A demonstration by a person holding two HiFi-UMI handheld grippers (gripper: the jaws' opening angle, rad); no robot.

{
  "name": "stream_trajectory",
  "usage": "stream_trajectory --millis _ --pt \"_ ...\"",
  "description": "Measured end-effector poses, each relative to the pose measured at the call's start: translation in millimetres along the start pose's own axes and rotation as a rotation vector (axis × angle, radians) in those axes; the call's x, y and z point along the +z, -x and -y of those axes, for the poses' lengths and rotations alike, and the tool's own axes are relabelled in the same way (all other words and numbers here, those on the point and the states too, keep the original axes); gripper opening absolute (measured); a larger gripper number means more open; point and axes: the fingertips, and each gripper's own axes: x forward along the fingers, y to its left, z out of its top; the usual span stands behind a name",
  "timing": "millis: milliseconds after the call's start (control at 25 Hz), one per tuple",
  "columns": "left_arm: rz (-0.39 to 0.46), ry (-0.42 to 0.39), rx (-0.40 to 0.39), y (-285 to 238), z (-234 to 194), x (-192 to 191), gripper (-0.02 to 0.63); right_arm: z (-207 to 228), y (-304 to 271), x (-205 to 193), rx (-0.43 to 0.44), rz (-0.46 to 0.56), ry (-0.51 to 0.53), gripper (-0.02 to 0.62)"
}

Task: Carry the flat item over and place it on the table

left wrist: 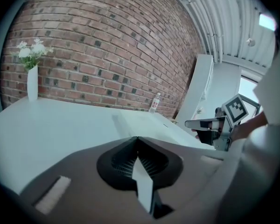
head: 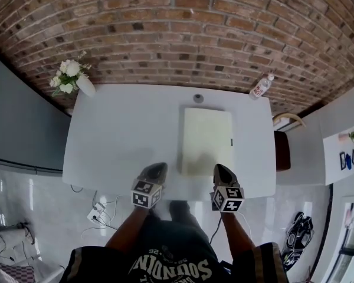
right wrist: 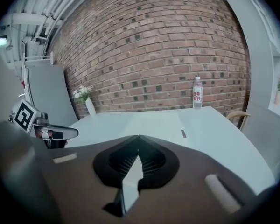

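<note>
One pale flat item (head: 206, 139) lies on the white bench (head: 118, 134), right of centre. Two grippers, the left gripper (head: 157, 167) and the right gripper (head: 222, 168), hover at the near edge, fingers closed on nothing. One vase (head: 85, 86) and one bottle (head: 261, 87) stand at the far edge. Only the head view shows a small round grey object (head: 198, 98).

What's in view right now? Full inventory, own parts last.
table: 1, white, centre of the head view
flat item: 1, pale cream, lying on the table's right half
vase of flowers: 1, white, table's far left corner
bottle: 1, clear with a red label, table's far right corner
small round object: 1, grey, just beyond the flat item
chair: 1, brown, right of the table
left gripper: 1, grey, near table edge, fingers shut, empty
right gripper: 1, grey, near table edge, fingers shut, empty
</note>
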Motion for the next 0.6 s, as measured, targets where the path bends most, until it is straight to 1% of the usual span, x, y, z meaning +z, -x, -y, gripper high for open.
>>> stream_trajectory --millis 360,600 --pt "0.000 -0.058 0.022 50.8 -18.4 1.1 0.009 -81.2 7.1 5.3 0.066 0.032 0.075 0.000" --pt "0.028 -0.111 0.035 79.9 -31.0 19.9 0.009 -118.7 20.0 30.7 0.089 0.107 0.100 0.000"
